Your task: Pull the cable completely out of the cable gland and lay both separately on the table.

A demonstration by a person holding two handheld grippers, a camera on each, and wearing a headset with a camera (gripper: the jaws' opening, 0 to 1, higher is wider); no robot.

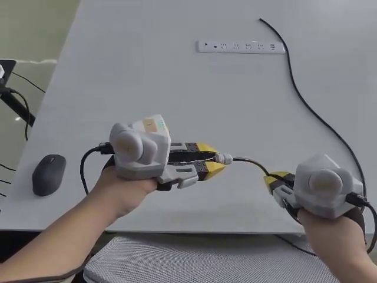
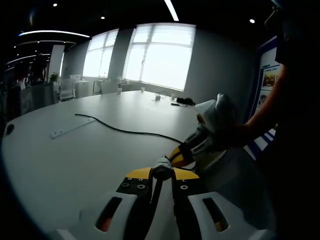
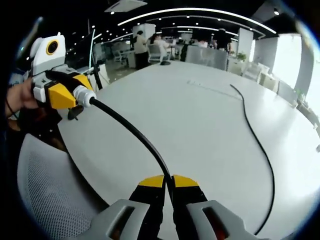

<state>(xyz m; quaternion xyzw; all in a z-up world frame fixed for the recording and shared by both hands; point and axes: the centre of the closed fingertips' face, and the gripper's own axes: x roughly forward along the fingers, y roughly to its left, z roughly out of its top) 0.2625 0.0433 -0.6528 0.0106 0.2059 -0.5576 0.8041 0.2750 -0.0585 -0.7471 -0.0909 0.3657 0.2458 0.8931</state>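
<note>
Left gripper [image 1: 213,161] fingers are clamping the cable gland [image 1: 223,158], right gripper [image 1: 274,179] fingers clamping the cable [image 1: 250,161] just beside the gland. A tight gland is risking the cable slipping.

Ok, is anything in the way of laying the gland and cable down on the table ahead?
Nothing visible. The table ahead of the cable gland and cable is bare; the mouse, power strip and black cord lie well aside.

The left gripper [image 2: 161,175] hides most of the gland [image 3: 84,96] between its jaws; just the tip pokes out ahead. The cable [image 3: 131,131] is lost between the jaws of the right gripper [image 3: 169,181], and its reach inside the gland cannot be told.
</note>
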